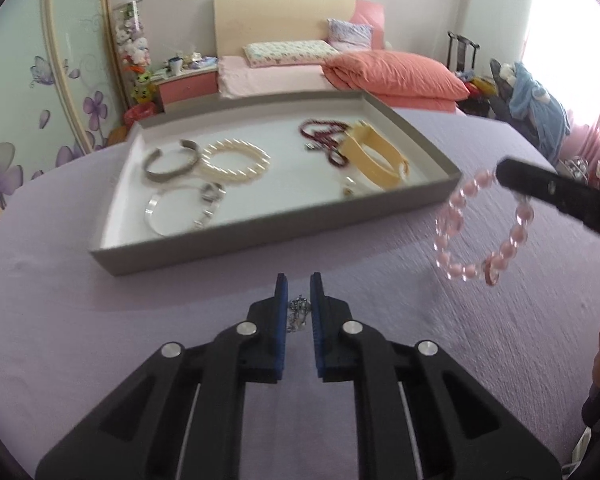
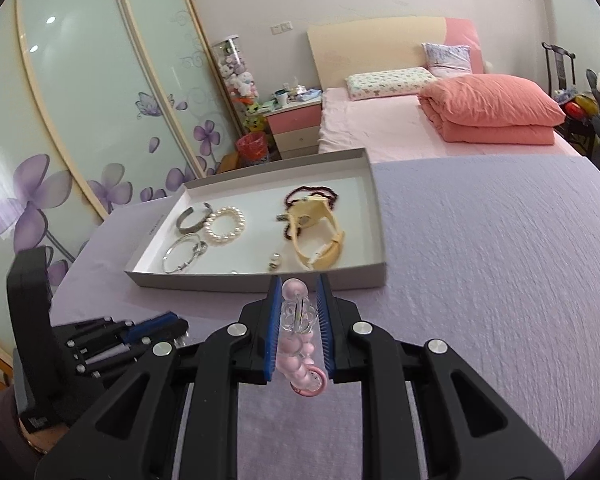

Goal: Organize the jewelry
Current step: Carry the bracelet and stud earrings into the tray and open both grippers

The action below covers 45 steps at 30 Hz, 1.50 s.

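A grey tray with a white floor sits on the purple bedspread and holds a silver cuff, a pearl bracelet, a thin silver bangle, dark red beads and a cream watch. My left gripper is narrowly open around a small silver chain lying on the bedspread. My right gripper is shut on a pink bead bracelet, which hangs in the air right of the tray; the bracelet also shows in the left wrist view.
A pink bed with an orange folded quilt and pillows lies behind the tray. A wardrobe with purple flower doors stands on the left. A nightstand stands by the bed. Chairs with clutter are at the right.
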Each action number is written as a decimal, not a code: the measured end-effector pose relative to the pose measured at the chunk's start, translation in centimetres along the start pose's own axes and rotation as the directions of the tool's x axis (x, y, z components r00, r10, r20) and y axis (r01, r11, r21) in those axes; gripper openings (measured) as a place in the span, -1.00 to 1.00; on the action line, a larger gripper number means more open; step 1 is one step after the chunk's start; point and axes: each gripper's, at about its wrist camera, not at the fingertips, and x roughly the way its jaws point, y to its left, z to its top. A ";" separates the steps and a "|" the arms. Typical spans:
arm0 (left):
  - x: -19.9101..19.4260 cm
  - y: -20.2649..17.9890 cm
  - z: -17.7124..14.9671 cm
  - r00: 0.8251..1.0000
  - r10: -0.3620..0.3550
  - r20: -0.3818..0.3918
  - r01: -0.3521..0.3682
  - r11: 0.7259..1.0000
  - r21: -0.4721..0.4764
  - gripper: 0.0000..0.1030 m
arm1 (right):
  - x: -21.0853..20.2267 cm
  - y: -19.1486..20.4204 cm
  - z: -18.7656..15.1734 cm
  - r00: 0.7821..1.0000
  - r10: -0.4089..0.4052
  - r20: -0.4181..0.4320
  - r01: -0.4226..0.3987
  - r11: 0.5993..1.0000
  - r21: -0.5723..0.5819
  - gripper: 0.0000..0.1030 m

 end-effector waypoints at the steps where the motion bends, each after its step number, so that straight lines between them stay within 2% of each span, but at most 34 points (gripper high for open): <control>1: -0.4 0.6 0.2 1.000 0.002 0.010 -0.002 1.000 -0.012 -0.78 | 0.0 0.3 0.1 1.000 0.005 0.002 -0.005 1.000 -0.005 -0.64; 12: -3.3 4.8 1.5 0.997 0.040 0.067 -0.033 0.994 -0.109 -0.78 | 0.1 3.1 0.5 1.000 0.021 0.016 -0.020 0.998 -0.064 -0.64; 33: -3.7 7.6 0.6 0.996 0.068 0.055 -0.058 0.984 -0.170 -0.78 | 0.5 3.7 0.0 1.000 0.016 0.001 -0.016 0.997 -0.073 -0.64; 45: -3.4 7.9 0.5 0.996 0.067 0.052 -0.057 0.982 -0.177 -0.78 | 0.6 3.7 0.1 1.000 0.011 0.007 -0.010 0.997 -0.079 -0.64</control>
